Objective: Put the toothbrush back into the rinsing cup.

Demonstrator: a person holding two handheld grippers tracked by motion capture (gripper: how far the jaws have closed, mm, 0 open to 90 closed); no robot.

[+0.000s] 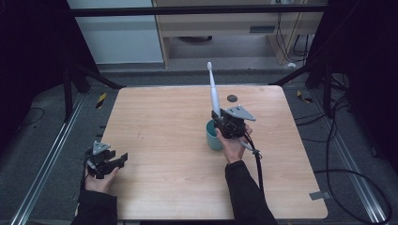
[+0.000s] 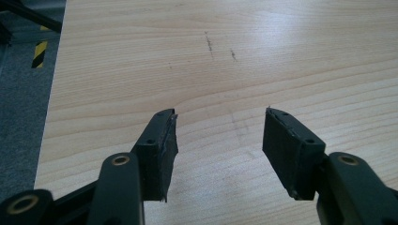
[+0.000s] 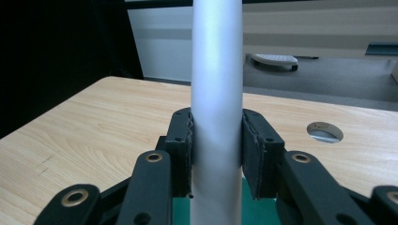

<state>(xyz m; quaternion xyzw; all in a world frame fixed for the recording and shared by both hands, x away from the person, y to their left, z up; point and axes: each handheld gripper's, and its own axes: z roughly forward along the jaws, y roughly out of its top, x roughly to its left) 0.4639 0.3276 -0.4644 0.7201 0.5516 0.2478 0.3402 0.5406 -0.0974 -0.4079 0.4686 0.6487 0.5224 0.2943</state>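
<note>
A pale grey toothbrush point(image 1: 213, 91) stands upright, head up, over a teal cup point(image 1: 213, 136) near the middle of the wooden table point(image 1: 164, 140). My right gripper point(image 1: 220, 123) is shut on its handle point(image 3: 217, 93), just above the cup's rim point(image 3: 248, 211). Whether the handle's lower end is inside the cup is hidden by the jaws. My left gripper point(image 1: 123, 158) rests open at the table's front left edge, nothing between its fingers point(image 2: 162, 145), bare wood ahead of it.
A round cable hole point(image 1: 232, 98) sits in the table behind the cup, also the cable hole point(image 3: 325, 131) in the right gripper view. Black frame bars and cables surround the table; a yellow-black striped marker point(image 1: 101, 100) lies on the floor at left.
</note>
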